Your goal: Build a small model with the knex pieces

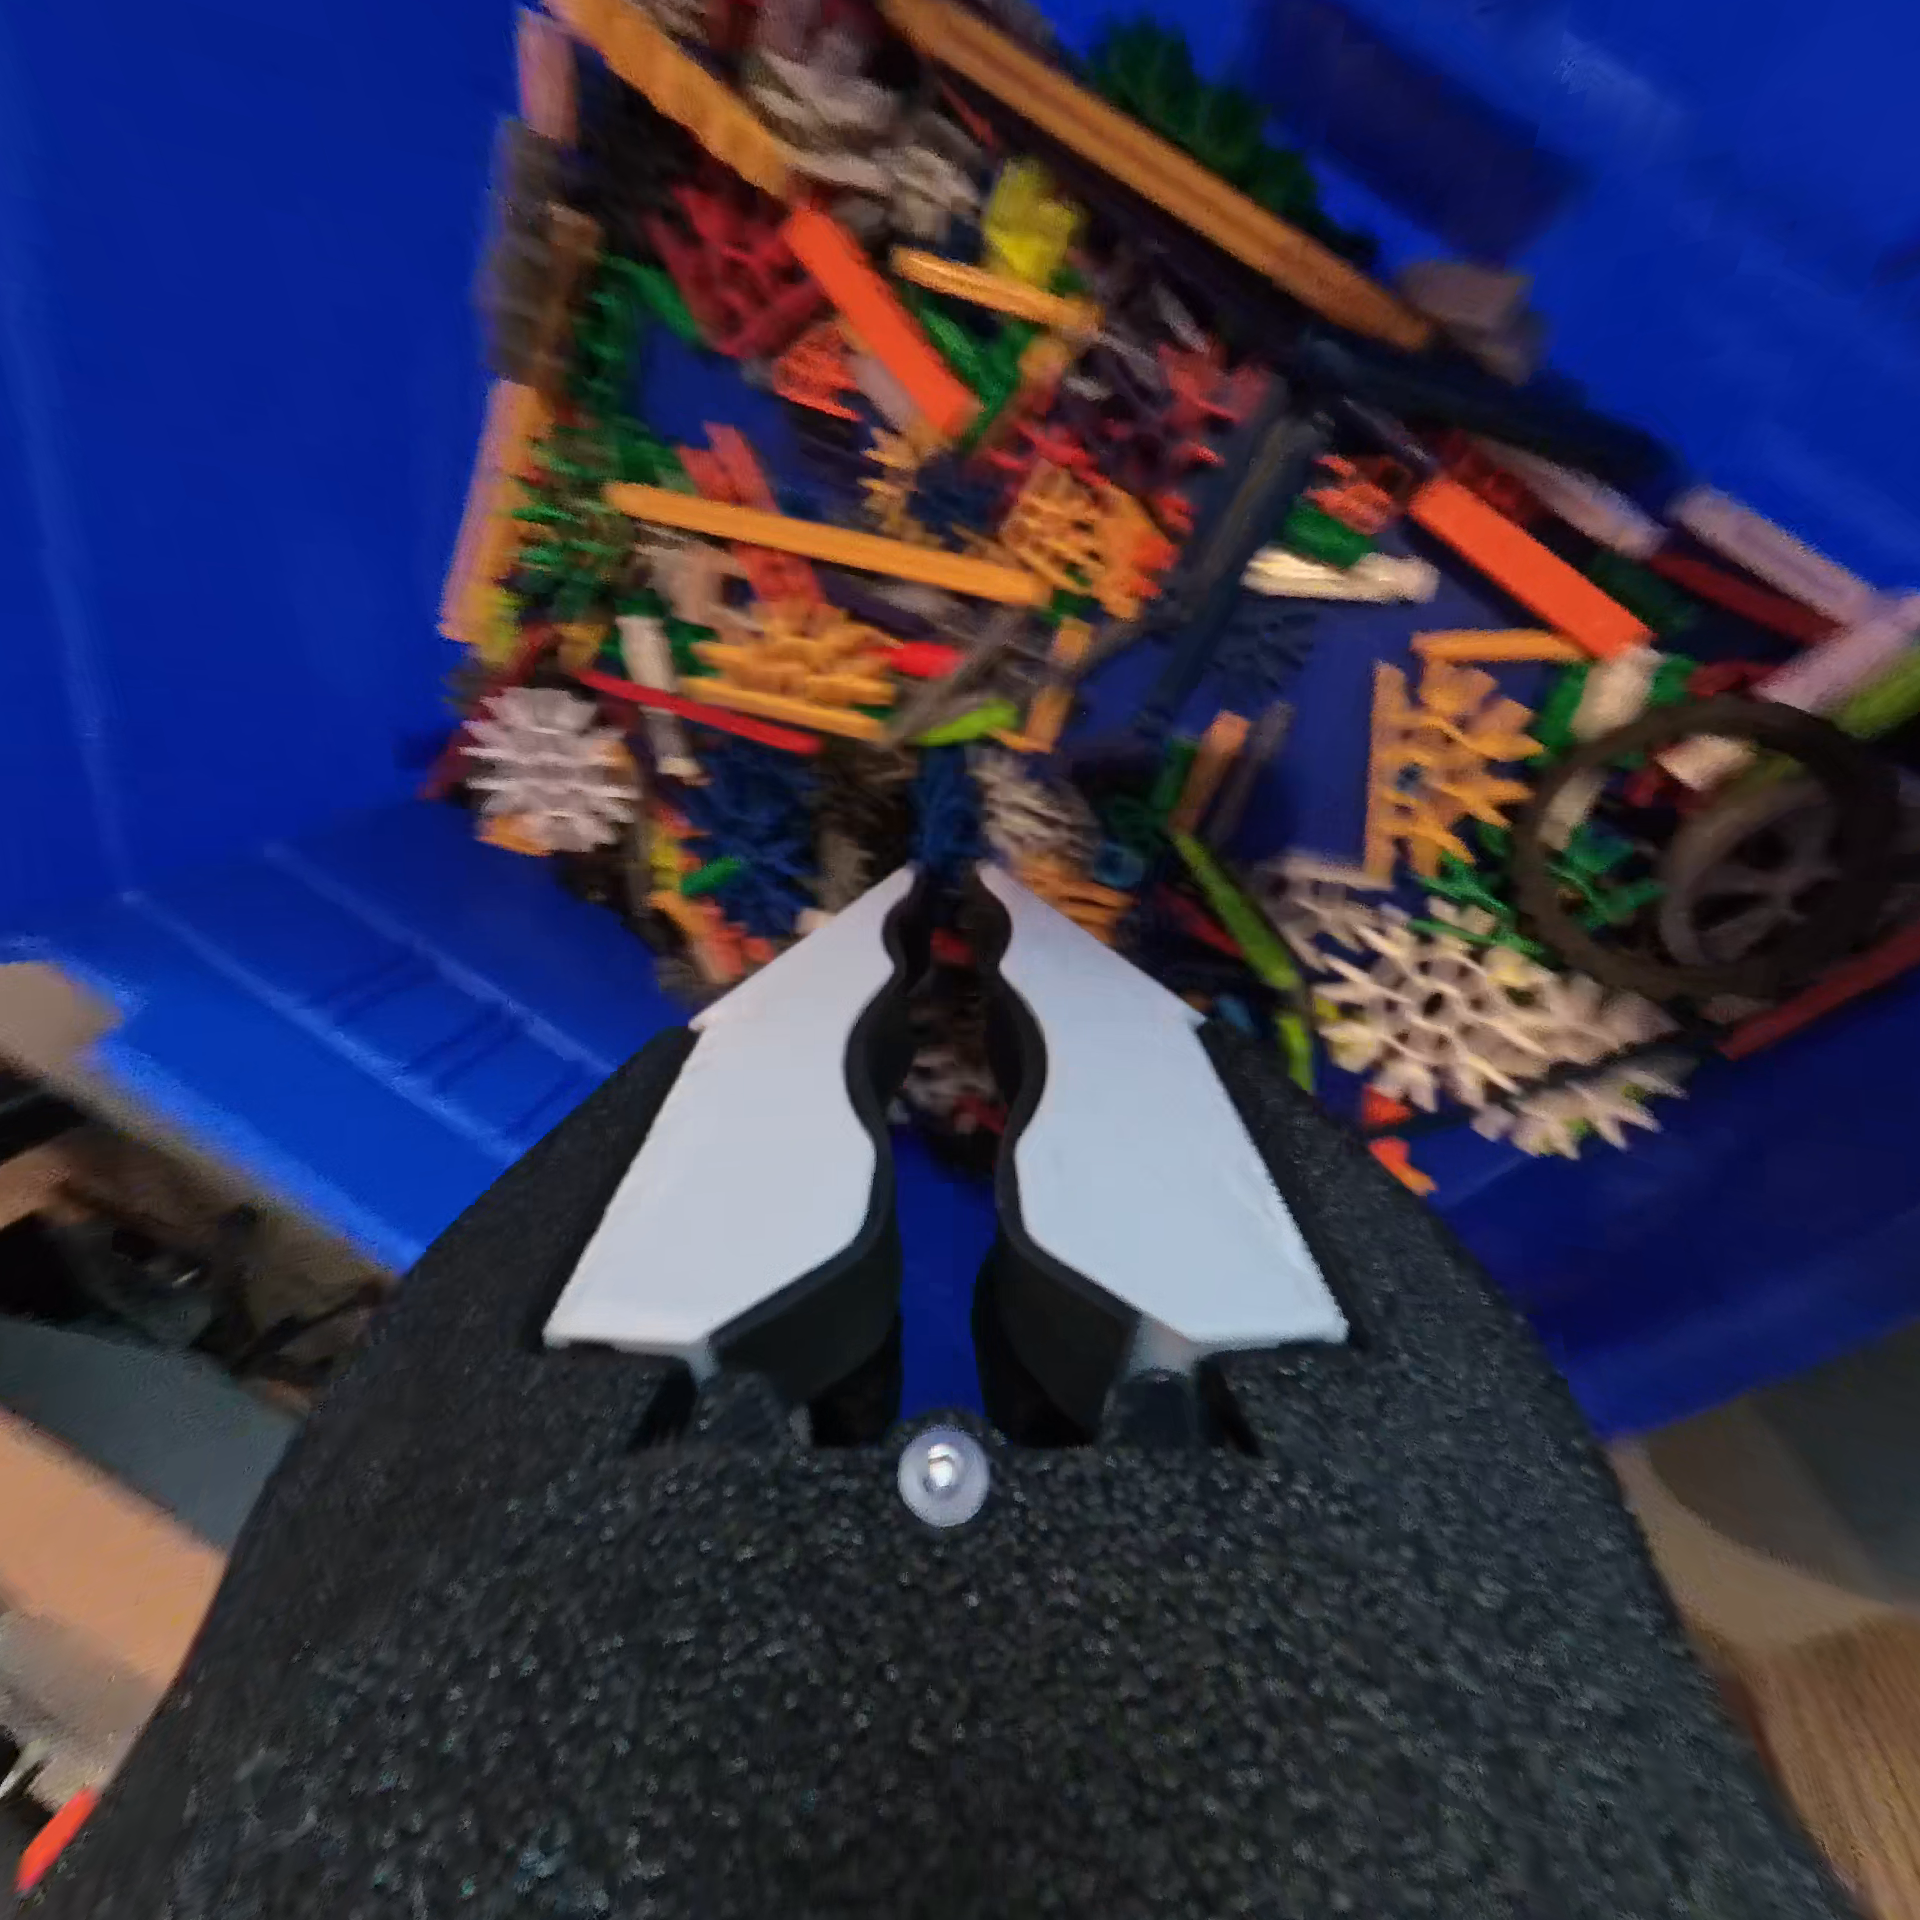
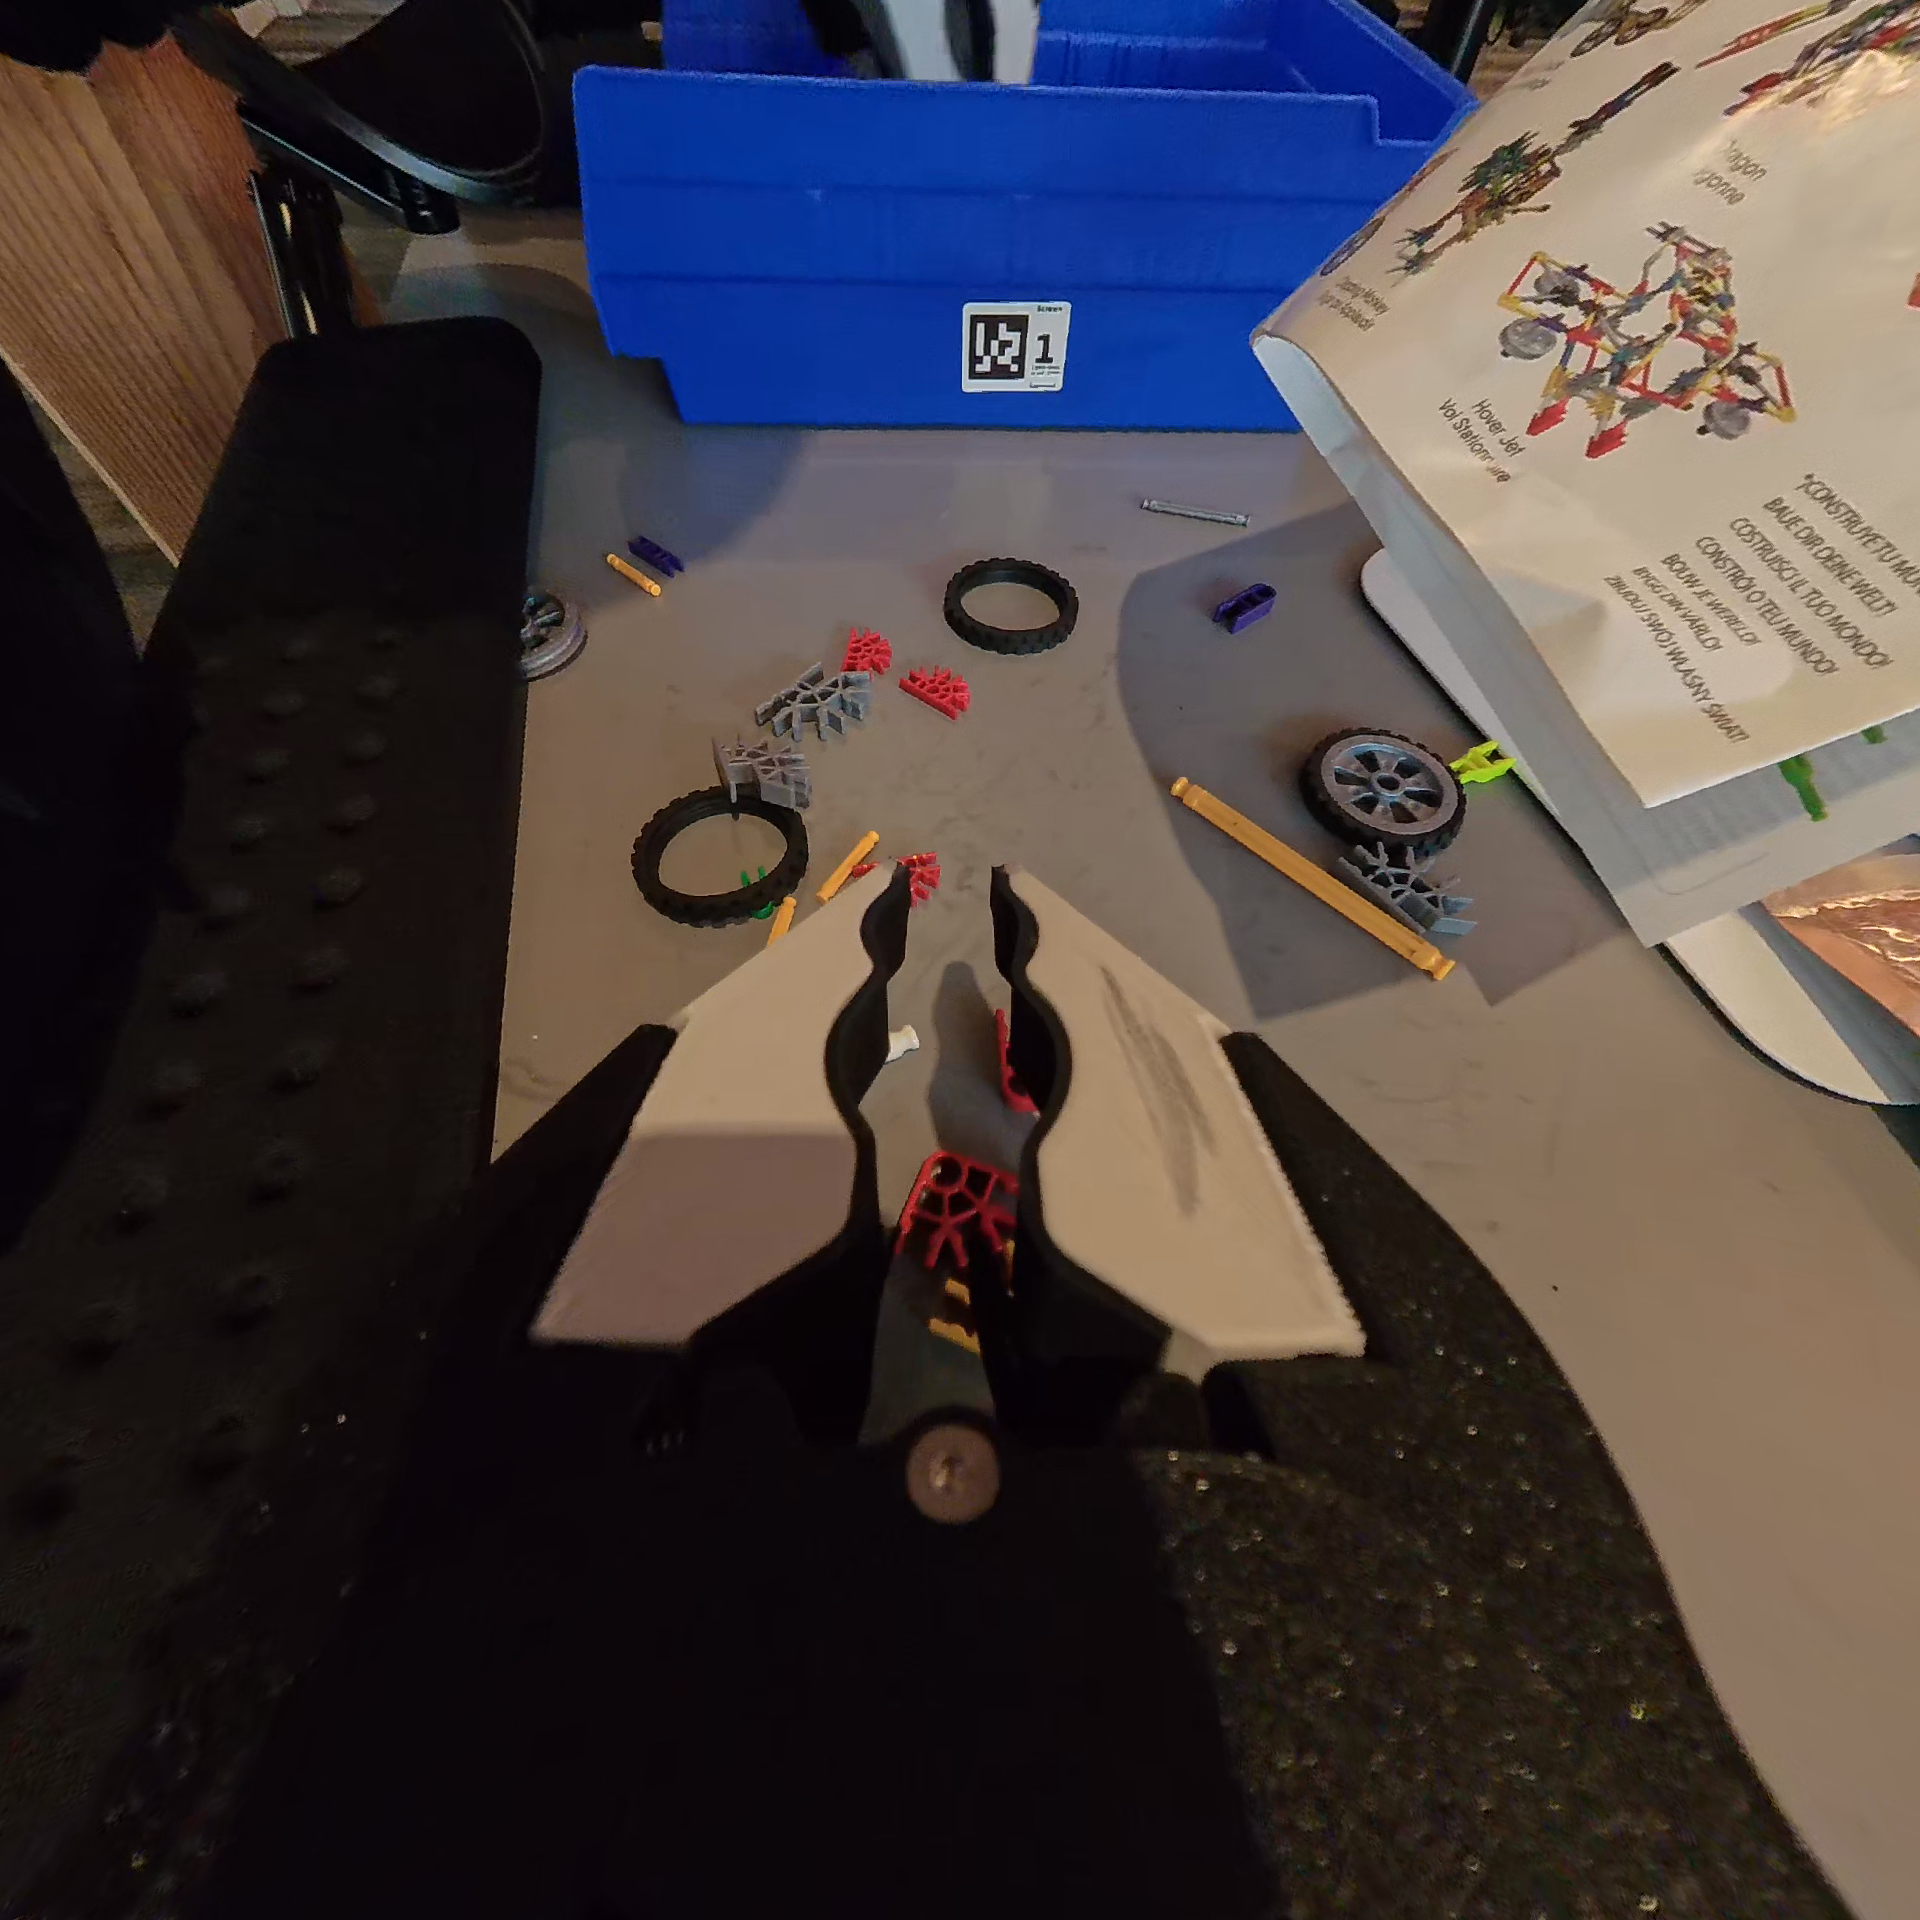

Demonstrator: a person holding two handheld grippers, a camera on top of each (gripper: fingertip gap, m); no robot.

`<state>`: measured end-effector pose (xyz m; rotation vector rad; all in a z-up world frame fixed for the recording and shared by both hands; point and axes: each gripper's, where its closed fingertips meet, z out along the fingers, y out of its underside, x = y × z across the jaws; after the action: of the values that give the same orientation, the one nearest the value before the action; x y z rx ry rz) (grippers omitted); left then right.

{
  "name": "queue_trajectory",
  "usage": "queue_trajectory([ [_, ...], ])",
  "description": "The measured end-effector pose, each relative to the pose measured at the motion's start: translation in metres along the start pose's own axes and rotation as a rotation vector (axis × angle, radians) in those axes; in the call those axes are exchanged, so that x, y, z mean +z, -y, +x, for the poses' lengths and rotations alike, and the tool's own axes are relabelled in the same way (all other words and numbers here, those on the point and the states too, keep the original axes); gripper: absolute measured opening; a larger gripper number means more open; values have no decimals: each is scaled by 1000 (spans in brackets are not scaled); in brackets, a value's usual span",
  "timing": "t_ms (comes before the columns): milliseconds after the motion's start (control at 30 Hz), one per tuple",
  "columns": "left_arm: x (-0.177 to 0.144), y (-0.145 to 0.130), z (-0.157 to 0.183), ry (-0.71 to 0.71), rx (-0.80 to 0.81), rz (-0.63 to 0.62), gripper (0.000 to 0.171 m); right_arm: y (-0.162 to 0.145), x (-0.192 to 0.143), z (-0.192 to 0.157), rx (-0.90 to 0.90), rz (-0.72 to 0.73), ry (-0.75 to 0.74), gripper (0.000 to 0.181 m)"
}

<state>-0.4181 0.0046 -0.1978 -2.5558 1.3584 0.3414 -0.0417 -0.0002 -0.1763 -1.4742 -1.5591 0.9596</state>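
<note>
My left gripper [image 1: 945, 883] hangs over the blue bin [image 1: 260, 520], its fingers [image 1: 769, 1122] nearly closed with only a narrow gap; the blur keeps me from telling whether they pinch a dark blue piece at the tips. Below lies a heap of construction-toy rods and connectors [image 1: 831, 540], with a spoked wheel [image 1: 1745, 862] to the right.

My right gripper [image 2: 943, 883] hovers above the grey worktop [image 2: 1143, 1091], fingers parted and holding nothing. A black tyre [image 2: 649, 878] lies just left of the tips, a red connector [image 2: 956, 1210] lies on the worktop under the fingers, and farther right are a yellow rod [image 2: 1309, 878], a grey wheel [image 2: 1382, 784] and an instruction booklet [image 2: 1662, 416].
</note>
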Motion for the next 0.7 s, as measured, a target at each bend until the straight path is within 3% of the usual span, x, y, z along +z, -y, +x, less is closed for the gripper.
queue_trajectory([
  [67, -7, 5, -39, 195, -45, 21, 10, -1, 0, 0, -1, -5, -1, 15],
  [100, -9, 0, -47, 240, -43, -5, 23, -1, 0, 0, -2, -6, -2, 15],
  [267, -8, -6, 20, -98, 6, 19, 22, -2, 0, -1, -8, -11, 1, 16],
  [400, 7, -23, 42, -183, 66, -83, 22, -3, 1, -2, -17, -19, 4, 15],
  [633, 10, -16, 41, -207, 89, -89, 15, -4, 1, -3, -19, -26, 4, 15],
  [700, 6, -9, 38, -206, 79, -60, 5, -4, 1, -3, -20, -27, 5, 15],
])
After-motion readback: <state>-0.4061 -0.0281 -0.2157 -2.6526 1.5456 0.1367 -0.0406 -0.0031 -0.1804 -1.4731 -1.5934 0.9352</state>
